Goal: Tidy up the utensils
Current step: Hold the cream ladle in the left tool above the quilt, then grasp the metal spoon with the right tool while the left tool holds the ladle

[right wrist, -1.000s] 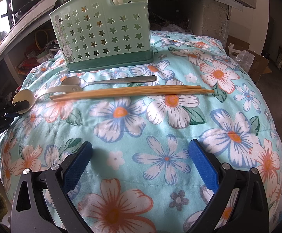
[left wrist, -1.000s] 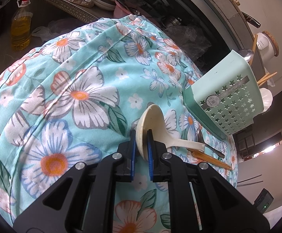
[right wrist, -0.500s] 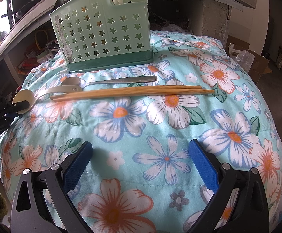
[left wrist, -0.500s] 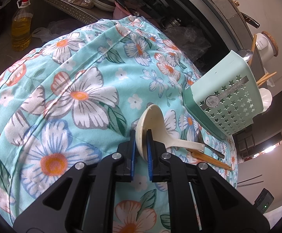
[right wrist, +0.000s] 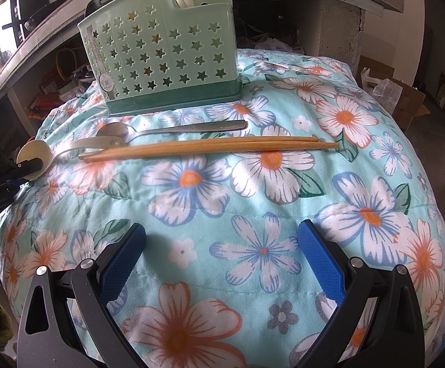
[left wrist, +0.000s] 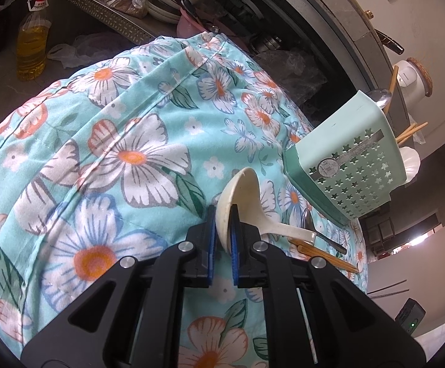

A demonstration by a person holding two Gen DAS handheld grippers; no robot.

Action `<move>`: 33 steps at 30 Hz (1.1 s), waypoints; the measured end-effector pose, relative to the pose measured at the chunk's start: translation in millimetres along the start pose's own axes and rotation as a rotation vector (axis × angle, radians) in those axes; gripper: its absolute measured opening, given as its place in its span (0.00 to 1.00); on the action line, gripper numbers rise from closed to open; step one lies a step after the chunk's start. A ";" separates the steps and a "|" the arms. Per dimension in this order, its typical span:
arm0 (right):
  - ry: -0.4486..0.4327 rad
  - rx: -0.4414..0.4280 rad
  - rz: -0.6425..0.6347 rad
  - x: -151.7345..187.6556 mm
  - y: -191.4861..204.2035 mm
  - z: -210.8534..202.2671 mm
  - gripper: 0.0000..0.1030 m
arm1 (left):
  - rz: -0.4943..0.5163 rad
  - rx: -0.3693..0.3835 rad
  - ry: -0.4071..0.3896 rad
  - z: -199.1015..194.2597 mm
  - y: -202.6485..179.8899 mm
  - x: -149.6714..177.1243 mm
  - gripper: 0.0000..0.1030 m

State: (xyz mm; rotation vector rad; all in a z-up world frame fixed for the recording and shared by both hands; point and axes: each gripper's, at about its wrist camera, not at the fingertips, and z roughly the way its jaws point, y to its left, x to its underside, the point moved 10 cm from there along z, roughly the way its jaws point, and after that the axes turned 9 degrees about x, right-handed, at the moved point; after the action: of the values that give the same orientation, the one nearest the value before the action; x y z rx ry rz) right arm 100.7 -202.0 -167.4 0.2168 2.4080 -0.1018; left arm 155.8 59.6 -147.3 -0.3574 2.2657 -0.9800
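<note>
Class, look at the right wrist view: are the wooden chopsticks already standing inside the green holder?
No: the chopsticks lie flat on the floral cloth in front of the green holder.

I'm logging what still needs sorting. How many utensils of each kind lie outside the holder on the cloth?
Ceramic spoon: 1, bowl gripped by the left gripper
Metal spoon: 1
Chopsticks: 2
Total: 4
</note>
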 end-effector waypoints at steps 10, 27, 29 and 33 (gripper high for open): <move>-0.046 -0.121 0.050 -9.0 2.7 -17.0 0.90 | 0.069 -0.032 0.009 -9.2 4.1 -4.0 0.07; -0.106 -0.270 -0.330 -97.8 94.5 -23.9 0.44 | 0.189 -0.102 0.001 -30.5 26.4 -24.4 0.08; -0.075 -0.262 -0.387 -96.5 104.4 -8.3 0.44 | 0.163 -0.111 -0.027 -36.9 37.2 -30.6 0.08; -0.034 -0.257 -0.483 -92.0 123.5 13.1 0.44 | 0.127 -0.121 -0.075 -48.1 52.8 -41.1 0.08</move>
State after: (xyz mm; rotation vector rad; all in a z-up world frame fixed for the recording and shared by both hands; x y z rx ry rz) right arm 199.7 -94.2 -117.9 -0.4818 2.3633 -0.0138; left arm 156.0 141.9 -142.4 -0.2931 2.2555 -0.7552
